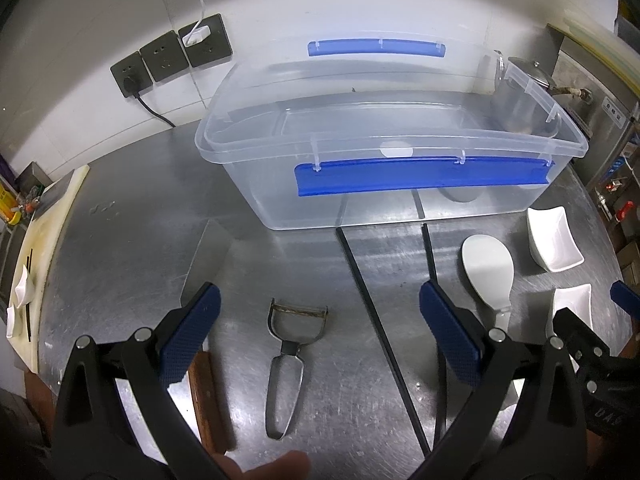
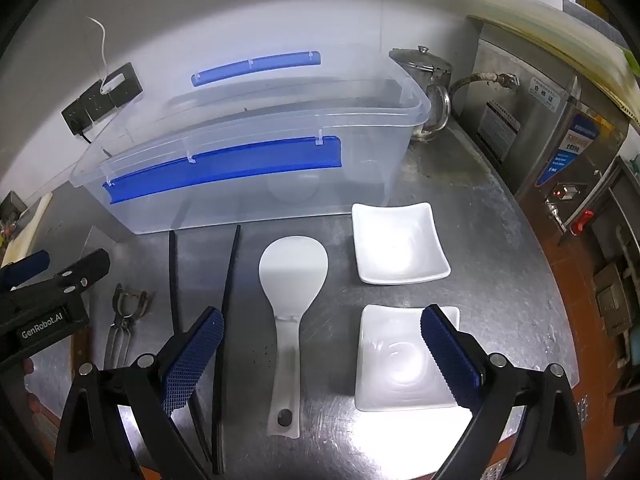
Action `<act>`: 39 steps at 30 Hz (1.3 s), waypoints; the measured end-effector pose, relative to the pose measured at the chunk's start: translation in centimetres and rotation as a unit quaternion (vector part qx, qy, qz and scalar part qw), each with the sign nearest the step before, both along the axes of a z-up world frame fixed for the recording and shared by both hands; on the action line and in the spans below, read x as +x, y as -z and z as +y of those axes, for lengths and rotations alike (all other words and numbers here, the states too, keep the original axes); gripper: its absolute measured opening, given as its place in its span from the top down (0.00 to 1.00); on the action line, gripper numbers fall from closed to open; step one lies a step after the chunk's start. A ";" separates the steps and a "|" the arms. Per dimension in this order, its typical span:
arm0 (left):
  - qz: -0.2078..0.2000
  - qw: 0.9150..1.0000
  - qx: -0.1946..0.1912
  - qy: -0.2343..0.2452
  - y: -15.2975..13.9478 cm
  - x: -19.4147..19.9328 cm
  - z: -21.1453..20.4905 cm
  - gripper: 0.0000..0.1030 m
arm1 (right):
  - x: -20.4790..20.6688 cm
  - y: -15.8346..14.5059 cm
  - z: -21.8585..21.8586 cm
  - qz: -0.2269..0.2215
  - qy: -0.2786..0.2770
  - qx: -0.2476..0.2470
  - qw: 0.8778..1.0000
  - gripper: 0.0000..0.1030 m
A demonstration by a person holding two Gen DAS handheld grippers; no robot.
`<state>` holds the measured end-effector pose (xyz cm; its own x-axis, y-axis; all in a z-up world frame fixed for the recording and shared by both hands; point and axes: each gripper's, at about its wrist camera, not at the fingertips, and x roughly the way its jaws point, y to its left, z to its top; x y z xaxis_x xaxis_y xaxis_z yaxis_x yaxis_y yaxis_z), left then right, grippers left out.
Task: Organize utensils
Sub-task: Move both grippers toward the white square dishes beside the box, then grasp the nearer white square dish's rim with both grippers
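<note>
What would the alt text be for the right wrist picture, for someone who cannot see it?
An open blue-padded claw hovers over a steel counter, above a white rice paddle and two square white dishes. Left of the paddle lie black chopsticks and a metal peeler; behind stands an empty clear storage box with blue latches.

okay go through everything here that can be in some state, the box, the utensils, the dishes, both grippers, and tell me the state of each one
Storage box: lid off, upright, looks empty.
Peeler: flat on counter, untouched.
Chopsticks: loose on counter, apart.
Rice paddle: flat, face up.
Far dish: upright, empty.
Near dish: upright, empty.
Left gripper: open, holding nothing.
Right gripper: open, holding nothing.
</note>
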<state>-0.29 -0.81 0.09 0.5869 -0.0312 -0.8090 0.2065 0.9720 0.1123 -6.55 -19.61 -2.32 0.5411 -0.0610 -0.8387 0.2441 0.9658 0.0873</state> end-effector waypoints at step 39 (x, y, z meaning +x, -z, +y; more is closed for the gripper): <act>0.115 0.962 -0.117 0.220 4.1 -2.1 -14.3 0.07 | -5.5 3.0 -13.1 0.051 0.040 0.089 0.994 0.05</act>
